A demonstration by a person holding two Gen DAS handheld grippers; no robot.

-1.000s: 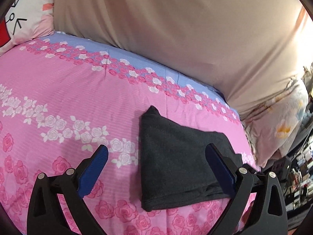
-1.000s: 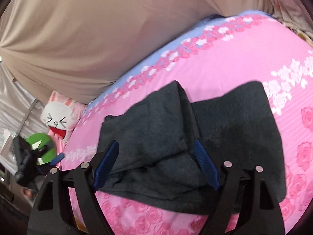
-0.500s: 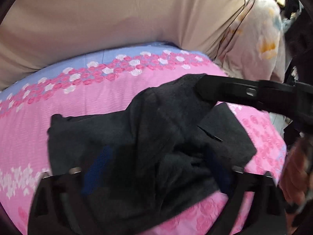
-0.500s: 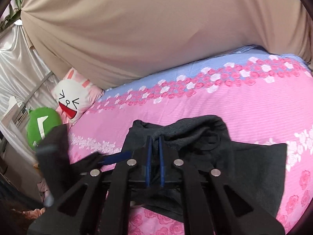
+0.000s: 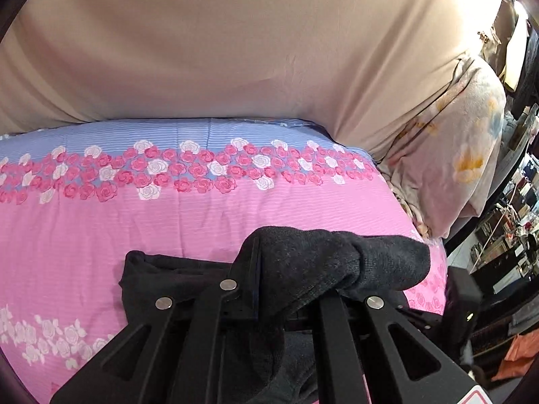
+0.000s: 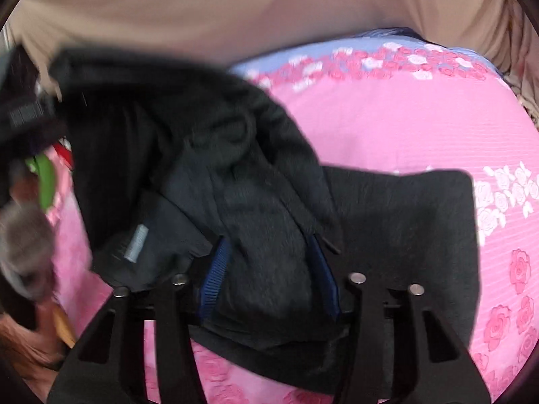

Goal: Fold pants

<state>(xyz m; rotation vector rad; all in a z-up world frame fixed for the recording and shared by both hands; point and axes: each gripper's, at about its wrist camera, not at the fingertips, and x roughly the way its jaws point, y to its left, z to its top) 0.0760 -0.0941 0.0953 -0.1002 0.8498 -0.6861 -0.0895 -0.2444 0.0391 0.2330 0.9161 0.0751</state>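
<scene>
The dark grey pants (image 6: 397, 235) lie partly folded on the pink rose bedsheet (image 6: 404, 128). My left gripper (image 5: 266, 269) is shut on a bunched fold of the pants (image 5: 337, 262) and holds it lifted above the bed; the cloth drapes over its right finger. My right gripper (image 6: 266, 269) is partly open, its blue pads either side of a thick fold of the pants, with the raised cloth (image 6: 168, 118) hanging blurred at the left. A grey label (image 6: 136, 244) shows on the inside.
A beige curtain (image 5: 235, 50) hangs behind the bed. A floral blanket (image 5: 465, 155) is heaped at the right edge of the bed, with cluttered shelves beyond. A green and white plush toy (image 6: 45, 181) sits at the left.
My left gripper has closed on the pants and lifted a fold. My right gripper, shut half a second ago, has opened around the cloth. The pants are bunched up higher.
</scene>
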